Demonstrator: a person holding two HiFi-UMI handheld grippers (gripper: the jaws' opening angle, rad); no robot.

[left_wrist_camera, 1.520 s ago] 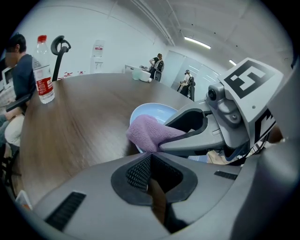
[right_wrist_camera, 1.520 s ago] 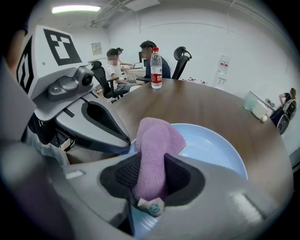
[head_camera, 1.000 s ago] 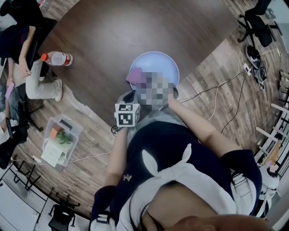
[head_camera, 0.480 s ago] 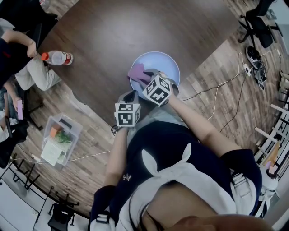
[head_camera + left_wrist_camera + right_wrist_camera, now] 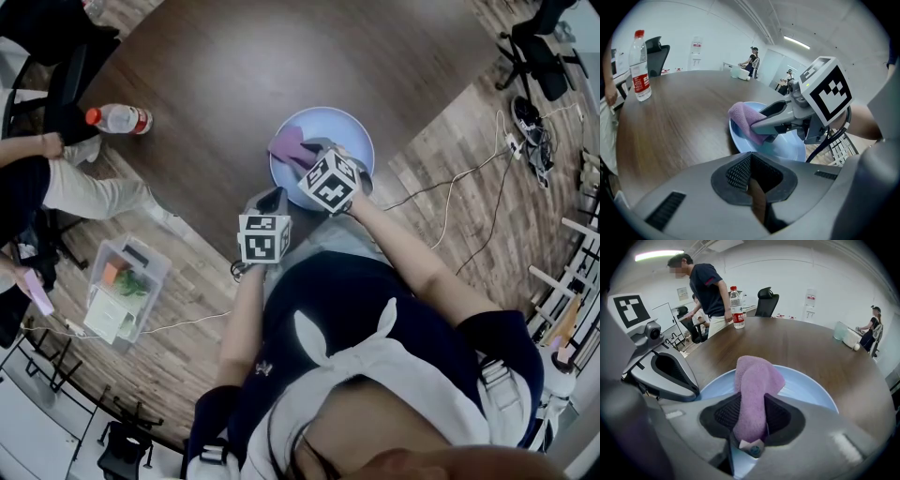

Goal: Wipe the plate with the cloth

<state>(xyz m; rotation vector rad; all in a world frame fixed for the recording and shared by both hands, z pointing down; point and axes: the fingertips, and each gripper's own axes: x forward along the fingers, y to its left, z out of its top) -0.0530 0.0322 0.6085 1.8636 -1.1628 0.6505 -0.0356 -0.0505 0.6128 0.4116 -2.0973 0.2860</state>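
On the plate (image 5: 345, 127), the cloth (image 5: 287, 145) is squeezed by the right gripper (image 5: 752, 418), the left gripper (image 5: 752, 180) is pinched shut and empty beside the plate, and the wiping is judged only begun.

- We see our right hand-held gripper (image 5: 751, 414) clamped on the purple cloth (image 5: 757, 380).
- The cloth droops onto the pale blue plate (image 5: 806, 385).
- Our left hand-held gripper (image 5: 670, 371) sits at the plate's left rim.

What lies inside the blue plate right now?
A purple cloth, held by the right gripper, lies in the plate. The plate surface under the cloth is covered, so it cannot be seen.
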